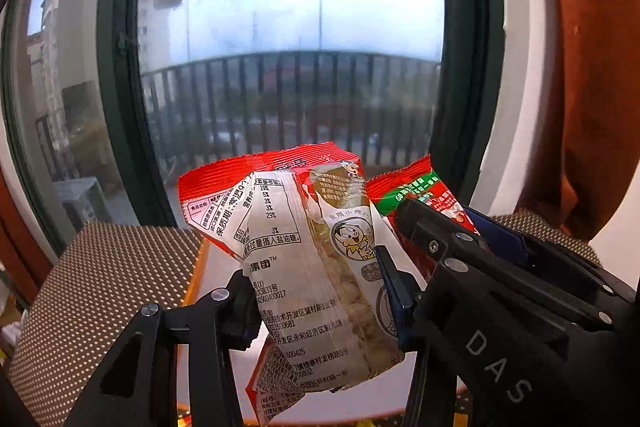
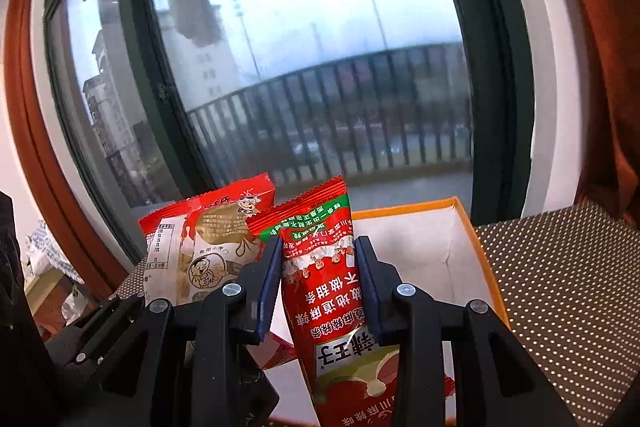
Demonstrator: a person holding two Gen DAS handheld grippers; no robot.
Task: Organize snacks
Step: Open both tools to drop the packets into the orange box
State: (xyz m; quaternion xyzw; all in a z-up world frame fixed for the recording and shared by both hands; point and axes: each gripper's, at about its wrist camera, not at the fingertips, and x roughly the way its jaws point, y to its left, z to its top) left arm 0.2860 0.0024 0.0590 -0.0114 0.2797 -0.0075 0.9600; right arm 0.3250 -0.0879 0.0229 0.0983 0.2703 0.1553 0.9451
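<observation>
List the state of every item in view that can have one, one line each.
Left claw: shut on the red-and-white crinkled snack packet, held up.
Red-and-white crinkled snack packet: sealed, upright, squeezed at its middle.
Right claw: shut on the slim red spicy-strip packet.
Slim red spicy-strip packet: sealed, upright, printed text upside down.
Orange-rimmed white cardboard box: open, no lid on, below both packets.
Dark-framed window: looks shut.

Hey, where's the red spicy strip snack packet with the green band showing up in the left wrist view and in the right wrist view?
Left wrist view: the red spicy strip packet with the green band sits right of centre, mostly hidden behind the right gripper.
Right wrist view: the same packet stands at centre, clamped by the right gripper.
Shared landmark: the red-and-white cartoon-boy snack bag, held by the left gripper.
</observation>
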